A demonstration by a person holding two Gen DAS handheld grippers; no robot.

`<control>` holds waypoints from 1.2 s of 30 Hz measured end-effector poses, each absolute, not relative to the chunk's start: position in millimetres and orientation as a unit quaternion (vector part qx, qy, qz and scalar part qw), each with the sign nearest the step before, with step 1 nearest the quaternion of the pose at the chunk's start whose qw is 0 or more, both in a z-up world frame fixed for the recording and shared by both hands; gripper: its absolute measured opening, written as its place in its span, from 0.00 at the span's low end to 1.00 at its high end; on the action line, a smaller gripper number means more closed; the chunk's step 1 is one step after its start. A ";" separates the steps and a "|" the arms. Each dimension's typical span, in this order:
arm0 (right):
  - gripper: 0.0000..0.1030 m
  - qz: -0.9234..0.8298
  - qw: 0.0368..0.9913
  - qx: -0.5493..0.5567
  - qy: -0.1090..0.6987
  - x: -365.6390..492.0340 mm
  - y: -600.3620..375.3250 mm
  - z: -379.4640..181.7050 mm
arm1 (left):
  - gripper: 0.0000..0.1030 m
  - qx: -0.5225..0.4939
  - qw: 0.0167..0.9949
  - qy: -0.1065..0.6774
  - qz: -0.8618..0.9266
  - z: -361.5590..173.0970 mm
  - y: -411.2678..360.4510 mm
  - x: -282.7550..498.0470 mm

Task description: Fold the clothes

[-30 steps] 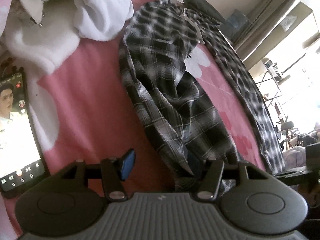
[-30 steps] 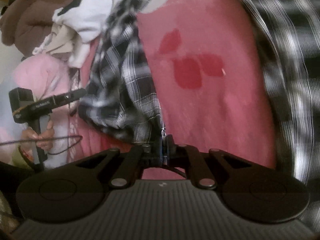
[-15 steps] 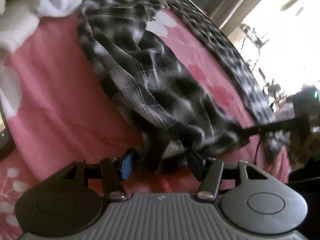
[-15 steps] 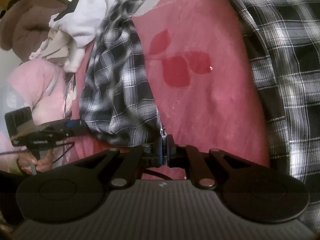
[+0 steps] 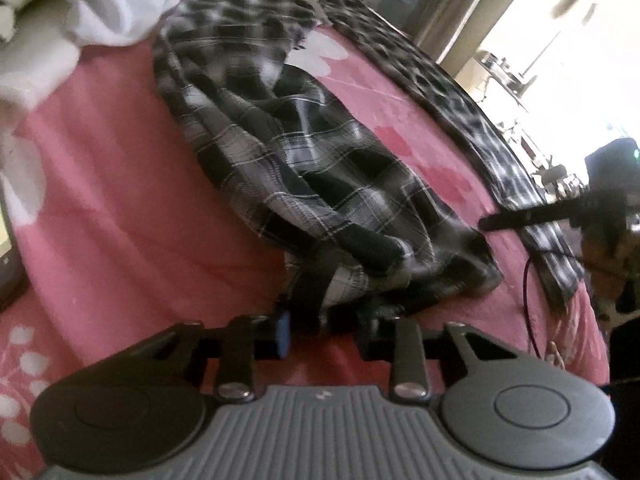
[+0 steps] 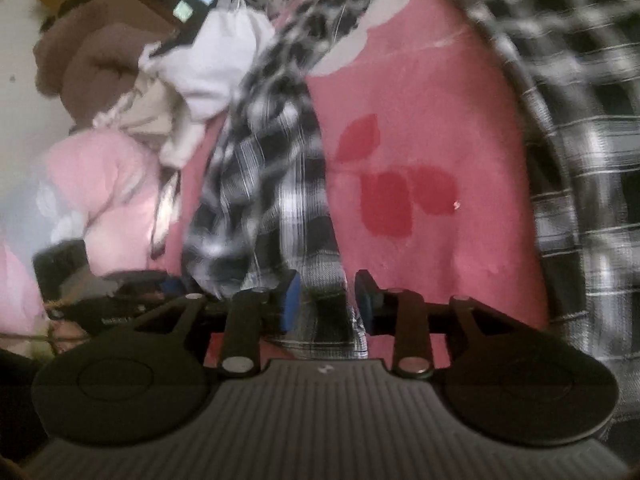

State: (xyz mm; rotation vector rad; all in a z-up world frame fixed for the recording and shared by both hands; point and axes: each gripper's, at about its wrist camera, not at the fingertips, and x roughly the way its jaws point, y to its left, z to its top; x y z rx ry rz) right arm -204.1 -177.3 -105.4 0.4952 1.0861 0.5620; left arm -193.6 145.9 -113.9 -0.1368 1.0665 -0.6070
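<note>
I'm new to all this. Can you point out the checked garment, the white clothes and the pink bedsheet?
checked garment [image 5: 320, 184], left wrist view, bunched middle.
white clothes [image 5: 116, 4], left wrist view, rumpled folds.
pink bedsheet [image 6: 420, 92], right wrist view, bare patch.

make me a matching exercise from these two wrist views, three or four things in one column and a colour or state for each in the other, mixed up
Things:
1. plaid garment
2. bedsheet
3. right gripper
4. bundled cloth at the far end of the bed

Colours or states:
A. white
B. open, plaid fabric between its fingers
C. pink with darker red shapes
D. black, grey and white checks, bunched up

Pairs: 1-D, 2-C, 3-B, 4-A
</note>
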 end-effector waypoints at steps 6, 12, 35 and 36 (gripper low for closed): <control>0.07 0.284 0.783 0.150 0.533 -218.1 -144.7 -114.4 | 0.07 -0.116 0.790 0.549 -0.247 -111.8 159.4 -194.6; 0.03 0.297 0.772 0.209 0.521 -233.9 -156.1 -89.3 | 0.06 -0.199 0.759 0.579 -0.222 -105.8 189.0 -201.1; 0.31 0.273 0.735 0.274 0.556 -240.3 -140.7 -120.2 | 0.34 -0.307 0.703 0.610 -0.199 -114.9 228.2 -210.3; 0.31 0.279 0.732 0.270 0.560 -240.2 -134.6 -123.0 | 0.24 -0.312 0.698 0.611 -0.205 -114.4 228.4 -210.0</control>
